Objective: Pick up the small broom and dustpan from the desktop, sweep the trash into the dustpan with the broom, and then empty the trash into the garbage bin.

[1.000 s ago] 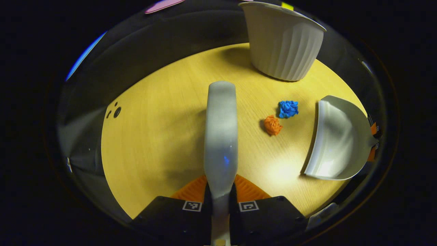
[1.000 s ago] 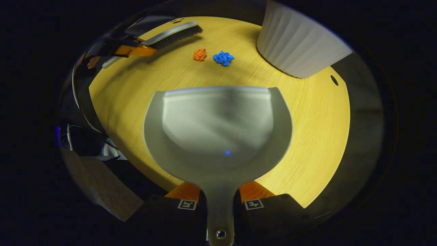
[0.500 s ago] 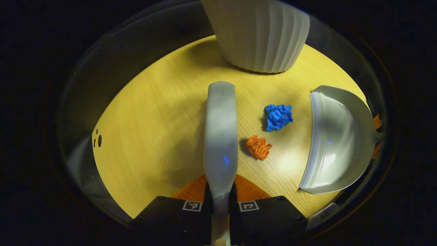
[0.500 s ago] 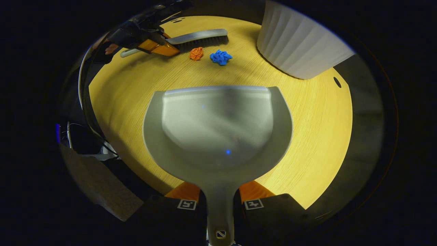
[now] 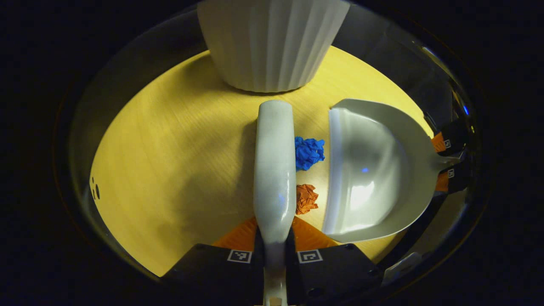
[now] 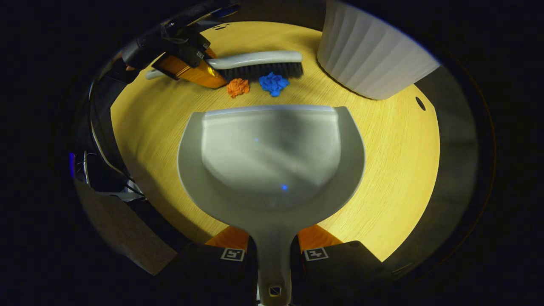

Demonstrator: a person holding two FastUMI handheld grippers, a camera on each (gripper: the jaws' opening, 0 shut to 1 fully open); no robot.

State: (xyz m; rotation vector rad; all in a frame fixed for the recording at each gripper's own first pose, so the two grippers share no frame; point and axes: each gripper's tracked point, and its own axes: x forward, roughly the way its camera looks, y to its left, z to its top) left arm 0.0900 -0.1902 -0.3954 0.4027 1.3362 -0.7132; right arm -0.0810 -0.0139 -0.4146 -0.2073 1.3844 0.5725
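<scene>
My left gripper [image 5: 274, 246]: both orange fingers are clamped on the handle of the broom [image 5: 274, 165], which runs straight ahead of me over the desktop [image 5: 178, 161].
My right gripper [image 6: 274, 244]: its two fingers pinch the stem of the dustpan [image 6: 272, 161], whose open lip faces away from me, toward the trash.
Broom from the right gripper view: the broom [image 6: 259, 63] lies sideways across the far part of the desktop [image 6: 395, 157], dark bristles down, with my left gripper [image 6: 187, 63] on its handle end.
Blue paper wad [image 5: 309, 152]: touching the broom's side, between broom and dustpan lip; in the right gripper view the wad [image 6: 273, 83] sits right at the bristles.
Orange paper wad [image 5: 306, 198]: also against the broom, nearer my left fingers, just short of the dustpan [image 5: 374, 170]; seen again in the right gripper view [image 6: 237, 87].
Garbage bin [image 5: 272, 42]: white, ribbed, standing on the desktop just past the broom's tip; in the right gripper view it [image 6: 374, 55] stands to the right of the trash.
</scene>
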